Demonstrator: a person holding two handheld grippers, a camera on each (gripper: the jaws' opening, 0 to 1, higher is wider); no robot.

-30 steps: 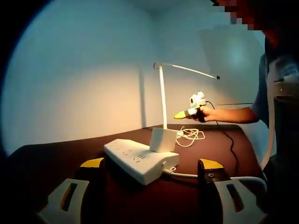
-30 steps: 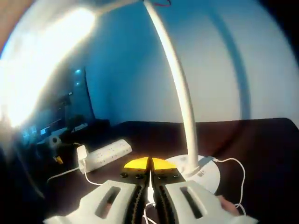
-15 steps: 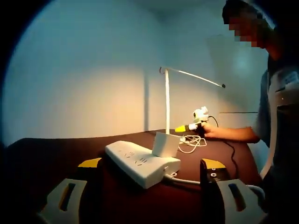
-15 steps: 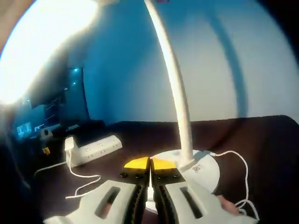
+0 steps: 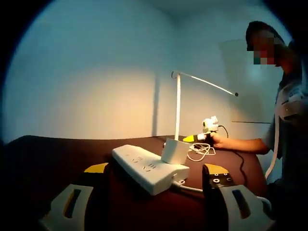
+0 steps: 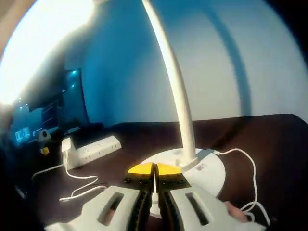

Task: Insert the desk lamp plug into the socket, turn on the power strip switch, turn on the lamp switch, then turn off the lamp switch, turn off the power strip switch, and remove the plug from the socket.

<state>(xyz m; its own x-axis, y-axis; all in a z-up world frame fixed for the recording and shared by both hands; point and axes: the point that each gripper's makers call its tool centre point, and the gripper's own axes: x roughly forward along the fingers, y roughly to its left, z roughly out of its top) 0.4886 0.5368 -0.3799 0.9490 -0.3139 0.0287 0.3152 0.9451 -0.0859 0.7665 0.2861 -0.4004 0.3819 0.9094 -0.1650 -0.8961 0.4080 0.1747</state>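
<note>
Left gripper view:
- Your left gripper (image 5: 153,192): jaws spread wide at the bottom of the frame, yellow tips either side of the power strip, gripping nothing.
- Power strip (image 5: 149,167): white, lying on the dark worktop (image 5: 53,154) in the lower centre, between your jaws.
- Plug adapter (image 5: 174,151): white block standing in the far end of the strip; a white cable leaves the strip's near right corner.
- Desk lamp (image 5: 178,111): centre right, beyond the strip; thin upright post with a slim arm running right. You cannot tell here whether it is lit.
- Your right gripper (image 5: 198,138): right of centre, held in your hand (image 5: 222,141) low beside the lamp's foot, yellow tip pointing left.
- Lamp cord (image 5: 200,151): loose white loops on the worktop just under that gripper.

Right gripper view:
- Your right gripper (image 6: 154,169): jaws pressed together at bottom centre, nothing visible between the yellow tips, which sit over the near edge of the lamp base (image 6: 209,168).
- Lamp post (image 6: 173,86): curves up from the round white base to the top of the frame; strong glare fills the upper left.
- Power strip (image 6: 94,147): middle left, well apart from the base, with the plug adapter (image 6: 67,146) at its left end.
- Lamp cord (image 6: 243,159): trails from the base to the lower right.
</note>
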